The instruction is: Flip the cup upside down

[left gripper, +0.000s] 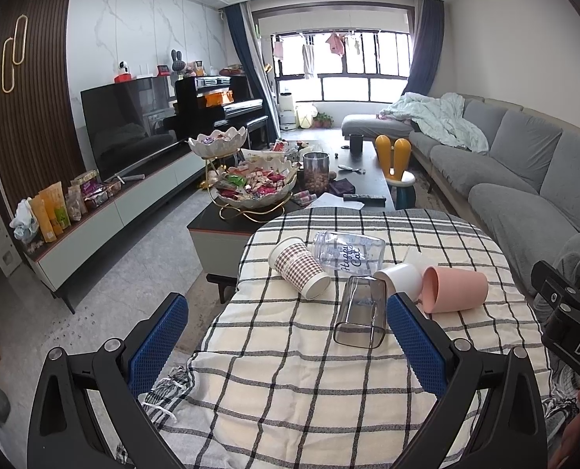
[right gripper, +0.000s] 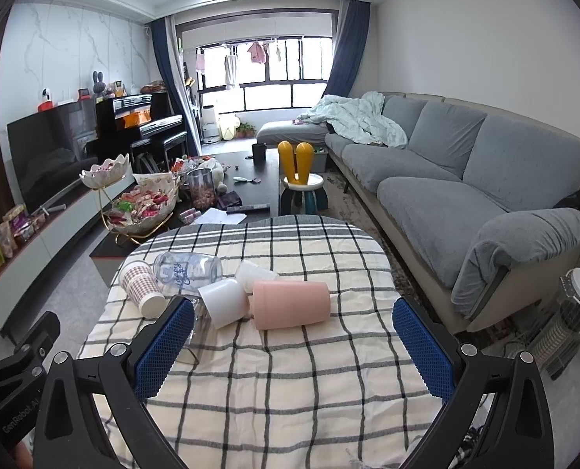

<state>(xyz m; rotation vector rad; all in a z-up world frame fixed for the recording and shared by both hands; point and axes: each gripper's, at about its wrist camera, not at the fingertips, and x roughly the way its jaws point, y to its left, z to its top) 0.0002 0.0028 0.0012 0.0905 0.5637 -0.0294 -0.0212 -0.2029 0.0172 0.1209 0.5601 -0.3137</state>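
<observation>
Cups: six lie tipped on their sides on the checked cloth (left gripper: pixel 290 371) covering the counter, none upright.
Pink cup (right gripper: pixel 291 304): on its side, mid-cloth, just ahead of R gripper; rim touching white cup (right gripper: pixel 224 301).
Smoky clear cup (left gripper: pixel 362 310): on its side, mouth toward camera, just beside inner finger of L gripper.
Others: plaid paper cup (left gripper: pixel 299 267) and clear "Happy Cat" glass (left gripper: pixel 348 252) farther back, touching; 2nd white cup (right gripper: pixel 255 273) behind the pink one.
L gripper (left gripper: pixel 286 346): released, jaws wide, holding nothing, over near cloth.
R gripper (right gripper: pixel 293 346): released, jaws wide, nothing between, pink cup ahead.
In the way: cups crowd each other; white cup sits btwn smoky and pink.
Bkgd: snack bowls (left gripper: pixel 256 187) on coffee table, grey sofa (right gripper: pixel 465 179) to the right.
</observation>
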